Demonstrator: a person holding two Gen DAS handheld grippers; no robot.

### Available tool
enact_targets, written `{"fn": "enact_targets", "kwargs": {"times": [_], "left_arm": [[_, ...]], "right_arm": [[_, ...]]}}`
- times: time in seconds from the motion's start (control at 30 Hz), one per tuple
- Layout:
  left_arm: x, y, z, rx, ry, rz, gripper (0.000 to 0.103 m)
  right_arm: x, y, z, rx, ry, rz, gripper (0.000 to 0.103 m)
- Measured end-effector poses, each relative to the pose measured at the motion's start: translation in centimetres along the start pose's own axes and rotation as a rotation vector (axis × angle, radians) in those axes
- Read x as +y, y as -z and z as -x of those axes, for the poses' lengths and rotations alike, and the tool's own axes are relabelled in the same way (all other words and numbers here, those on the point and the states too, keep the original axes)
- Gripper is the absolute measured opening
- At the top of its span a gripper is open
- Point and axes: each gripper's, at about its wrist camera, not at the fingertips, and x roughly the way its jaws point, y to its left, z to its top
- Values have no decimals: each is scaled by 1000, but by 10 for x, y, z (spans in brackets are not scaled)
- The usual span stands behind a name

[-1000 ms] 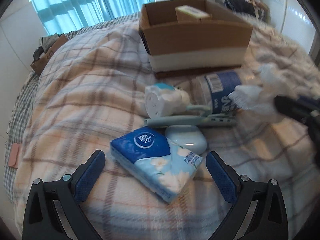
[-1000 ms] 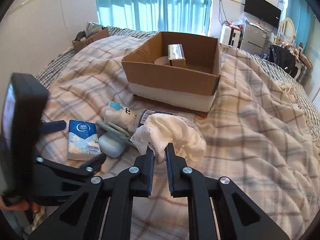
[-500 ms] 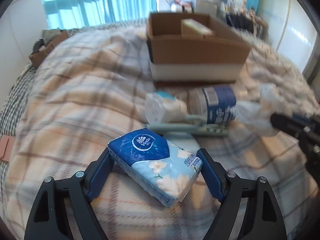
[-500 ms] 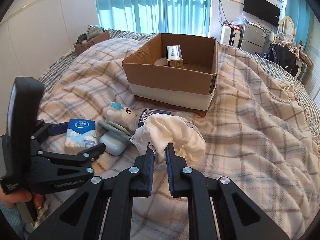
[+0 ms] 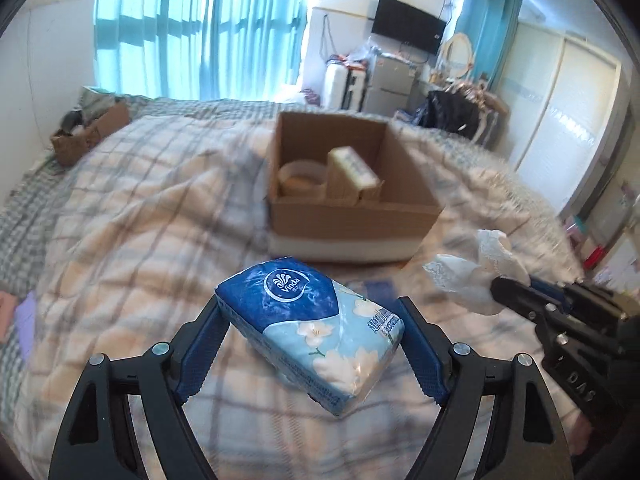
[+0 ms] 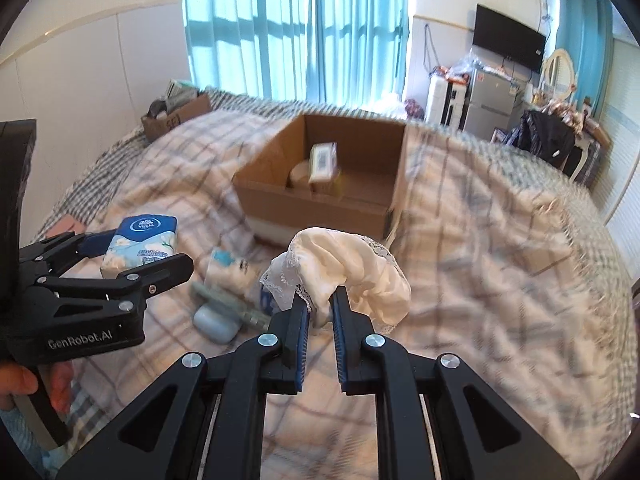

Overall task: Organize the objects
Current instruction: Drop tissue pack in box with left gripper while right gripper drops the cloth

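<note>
My left gripper [image 5: 310, 332] is shut on a blue tissue pack [image 5: 310, 326] and holds it above the plaid bed, short of the open cardboard box [image 5: 348, 216]. The pack also shows in the right wrist view [image 6: 140, 246]. My right gripper [image 6: 320, 300] is shut on a white lace cloth [image 6: 352, 276], lifted over the bed; the cloth shows in the left wrist view [image 5: 472, 280]. The box [image 6: 320, 200] holds a tape roll [image 5: 300, 178] and a small carton [image 5: 354, 174].
On the bed below lie a white toy [image 6: 230, 270], a pale blue case [image 6: 214, 322], a light green long tool [image 6: 228, 302] and a partly hidden blue-labelled container. A small box of clutter [image 6: 176, 116] sits at the bed's far left. Furniture stands behind the bed.
My left gripper closed on the tissue pack and lifted it off the bed toward the box. My right gripper rose with the cloth and moved toward the box.
</note>
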Motion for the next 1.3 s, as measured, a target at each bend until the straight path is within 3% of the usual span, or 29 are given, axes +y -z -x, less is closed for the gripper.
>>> {"fn": "enact_targets", "kwargs": {"times": [0.2,0.37,0.63,0.73,0.83,1.17,1.3], "left_arm": [[-19,-61,7,-62,56,-29,84],[-26,-114,3,-121,30,-65,84],[-19,-168,-39,-121,27,-59,84],[-22,-173,-63,-91,20,-82,84],[-29,-169,-91,-64,-35,-128,85],[-7,-148,-162,49,73,-85,85],[-7,-144,-174,60,67,-96,85]], "right_arm": [[-12,-57,29,-96,28,31,11],[-20,-111,42,-171,45,61,11],[-38,-183,9,-186,45,73,11],[-40,-197,-22,-158,45,82,11],[-44,-206,-56,-122,33,78,11],[-66,-200,-155,-7,7,33,11],[-72,-192,-179,22,-12,11,11]]}}
